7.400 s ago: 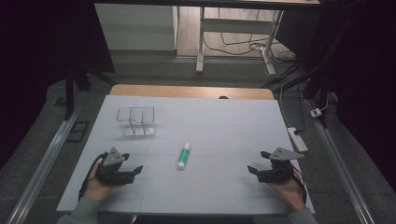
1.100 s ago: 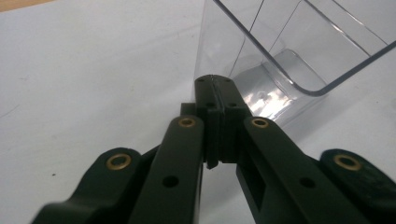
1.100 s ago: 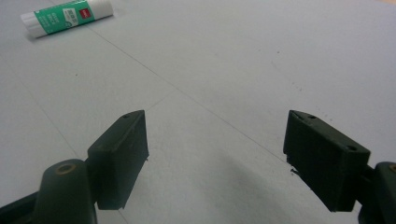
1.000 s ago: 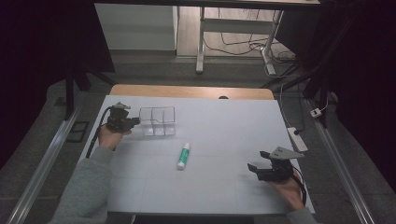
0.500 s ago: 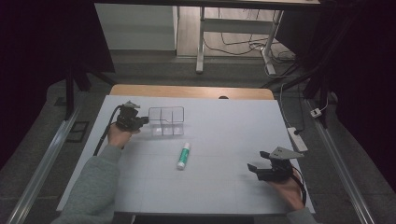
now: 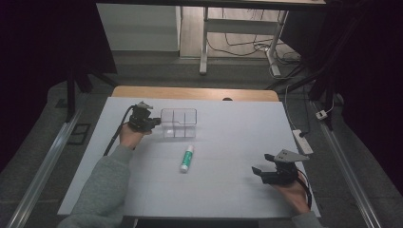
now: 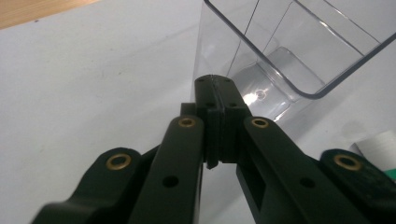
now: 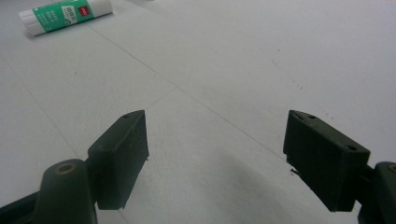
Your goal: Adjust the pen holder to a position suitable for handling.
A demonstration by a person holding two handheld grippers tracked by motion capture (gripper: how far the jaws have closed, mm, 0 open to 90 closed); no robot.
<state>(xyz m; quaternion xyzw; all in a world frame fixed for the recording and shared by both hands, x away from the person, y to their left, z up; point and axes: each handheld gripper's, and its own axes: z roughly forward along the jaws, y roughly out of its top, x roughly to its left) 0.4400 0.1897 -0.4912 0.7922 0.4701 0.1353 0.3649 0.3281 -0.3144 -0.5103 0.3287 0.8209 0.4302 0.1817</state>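
Note:
A clear divided plastic container [image 6: 178, 122] stands on the white table [image 6: 237, 137] at the back left. My left gripper [image 6: 153, 122] is shut, and its joined tips [image 7: 215, 81] rest against the outside of the left wall of the container [image 7: 280, 60]; I see nothing between the pads. A green and white glue stick [image 6: 187, 158] lies in front of the container, and one end of the glue stick [image 7: 378, 142] shows past the left jaws. My right gripper [image 6: 259, 172] rests open near the front right, with bare table between its jaws [image 8: 217, 154] and the glue stick [image 8: 65, 16] farther off.
A wooden strip [image 6: 195, 92] runs along the table's far edge. A power strip [image 6: 302, 141] lies just off the right edge. Metal rails [image 6: 52, 156] flank the table on both sides. Desk legs and cables [image 6: 237, 42] stand beyond the far edge.
The left hand went from the front left to the container, then slid to the right with the container moving along. The right gripper and the glue stick stayed put.

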